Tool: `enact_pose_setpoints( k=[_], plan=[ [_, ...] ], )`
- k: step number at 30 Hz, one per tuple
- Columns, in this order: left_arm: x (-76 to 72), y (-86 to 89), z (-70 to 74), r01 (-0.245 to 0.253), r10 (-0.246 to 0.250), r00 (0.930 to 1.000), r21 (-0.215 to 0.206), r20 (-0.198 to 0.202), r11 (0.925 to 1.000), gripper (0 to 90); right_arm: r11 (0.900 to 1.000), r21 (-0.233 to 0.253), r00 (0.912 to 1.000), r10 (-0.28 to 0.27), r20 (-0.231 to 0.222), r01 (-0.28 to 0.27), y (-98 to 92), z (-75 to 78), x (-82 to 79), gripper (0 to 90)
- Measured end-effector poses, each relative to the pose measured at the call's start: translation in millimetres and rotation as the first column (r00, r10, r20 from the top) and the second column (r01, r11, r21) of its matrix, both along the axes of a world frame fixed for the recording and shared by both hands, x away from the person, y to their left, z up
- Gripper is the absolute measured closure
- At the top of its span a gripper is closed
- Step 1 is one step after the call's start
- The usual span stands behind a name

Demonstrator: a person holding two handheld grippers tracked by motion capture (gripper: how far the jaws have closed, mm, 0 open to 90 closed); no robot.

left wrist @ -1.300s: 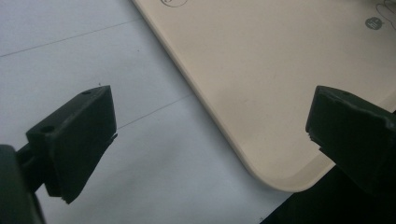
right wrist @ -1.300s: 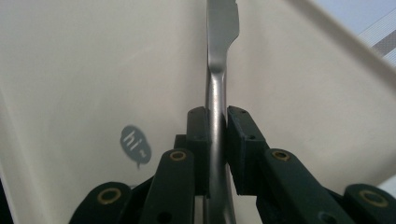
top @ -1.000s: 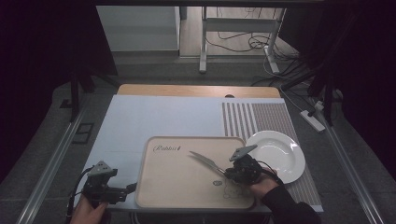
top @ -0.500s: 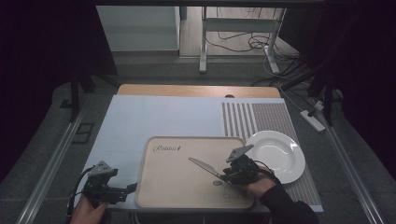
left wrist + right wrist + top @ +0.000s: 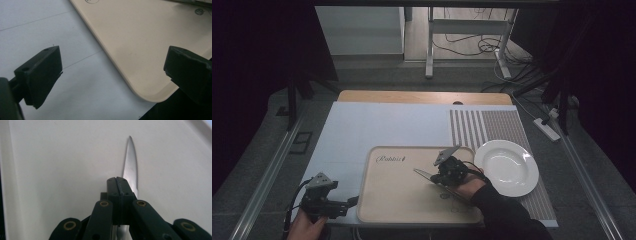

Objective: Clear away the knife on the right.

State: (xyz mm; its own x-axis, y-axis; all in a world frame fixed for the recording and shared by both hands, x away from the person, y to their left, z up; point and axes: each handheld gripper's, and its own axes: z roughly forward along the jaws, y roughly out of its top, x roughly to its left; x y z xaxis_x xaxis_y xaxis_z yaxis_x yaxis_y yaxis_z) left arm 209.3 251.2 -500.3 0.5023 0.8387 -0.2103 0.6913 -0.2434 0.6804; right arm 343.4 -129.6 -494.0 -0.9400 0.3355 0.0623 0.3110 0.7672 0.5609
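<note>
Right gripper (image 5: 117, 180) clenched on knife (image 5: 130, 165), blade pointing ahead over beige tray (image 5: 402, 200); white plate (image 5: 507, 167) beside it; left gripper (image 5: 112, 72) released at tray corner.

The far half of the white mat (image 5: 387, 122) lies bare — open passage from the left edge to the striped mat (image 5: 487, 127). Nearer, the beige tray (image 5: 402, 195) takes the middle, bare on its left part, with the knife (image 5: 424, 174) and right gripper (image 5: 443, 176) over its right part. The white plate (image 5: 507, 167) sits just beside the tray's right edge — little room between — while the left gripper (image 5: 353, 201), jaws wide apart, stands at the tray's near-left corner.
</note>
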Motion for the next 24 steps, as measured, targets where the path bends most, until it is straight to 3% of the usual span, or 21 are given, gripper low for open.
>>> enact_pose_setpoints(
  k=[5,9,24],
  plan=[
    [-0.4,0.5,0.0,0.001,-0.001,1.0000,-0.003,0.000,1.0000,2.9,0.998,-0.048,0.9995,0.032,-0.002,-0.032,15.9,-9.0,3.0,90.0],
    [-0.5,1.2,-0.2,0.000,0.000,1.0000,-0.009,0.001,1.0000,2.9,0.997,-0.067,0.9993,0.036,-0.005,-0.036,17.2,-13.9,4.0,90.0],
    [-0.4,1.3,-0.1,-0.002,0.002,1.0000,-0.009,-0.001,1.0000,2.9,0.994,-0.079,0.9966,-0.081,-0.019,0.079,-27.2,-10.6,5.0,90.0]
  ],
)
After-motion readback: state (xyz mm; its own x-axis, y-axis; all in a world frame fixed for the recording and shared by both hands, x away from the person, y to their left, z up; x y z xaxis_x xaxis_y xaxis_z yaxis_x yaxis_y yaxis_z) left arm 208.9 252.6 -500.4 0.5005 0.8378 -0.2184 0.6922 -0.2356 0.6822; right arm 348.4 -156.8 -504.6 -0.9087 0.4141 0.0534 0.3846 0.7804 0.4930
